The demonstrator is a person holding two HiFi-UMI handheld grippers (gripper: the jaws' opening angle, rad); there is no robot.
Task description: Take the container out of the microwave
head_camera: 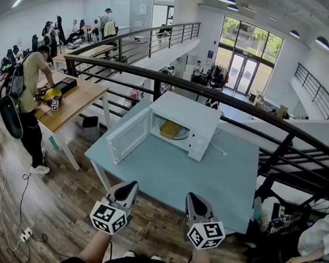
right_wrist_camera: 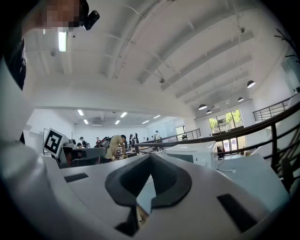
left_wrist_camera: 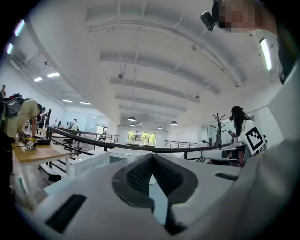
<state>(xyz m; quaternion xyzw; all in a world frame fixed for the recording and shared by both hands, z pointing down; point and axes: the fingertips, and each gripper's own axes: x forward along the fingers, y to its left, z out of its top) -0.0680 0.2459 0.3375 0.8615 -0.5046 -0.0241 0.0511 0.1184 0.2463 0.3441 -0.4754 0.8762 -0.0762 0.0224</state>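
Table [head_camera: 218, 179]: carries the microwave, grippers at its near edge.
Microwave [head_camera: 203, 119]: door swung wide open.
Container [head_camera: 169, 128]: yellow, shallow, inside the cavity; probably light, rigid and slick, so pinch the near rim.
Left gripper [head_camera: 131, 186], right gripper [head_camera: 192, 198]: both pressed together, empty, well short.

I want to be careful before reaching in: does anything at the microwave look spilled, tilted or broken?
Nothing stands out. The microwave stands upright on the table with its door open, the yellow container sits inside, and no spill shows.
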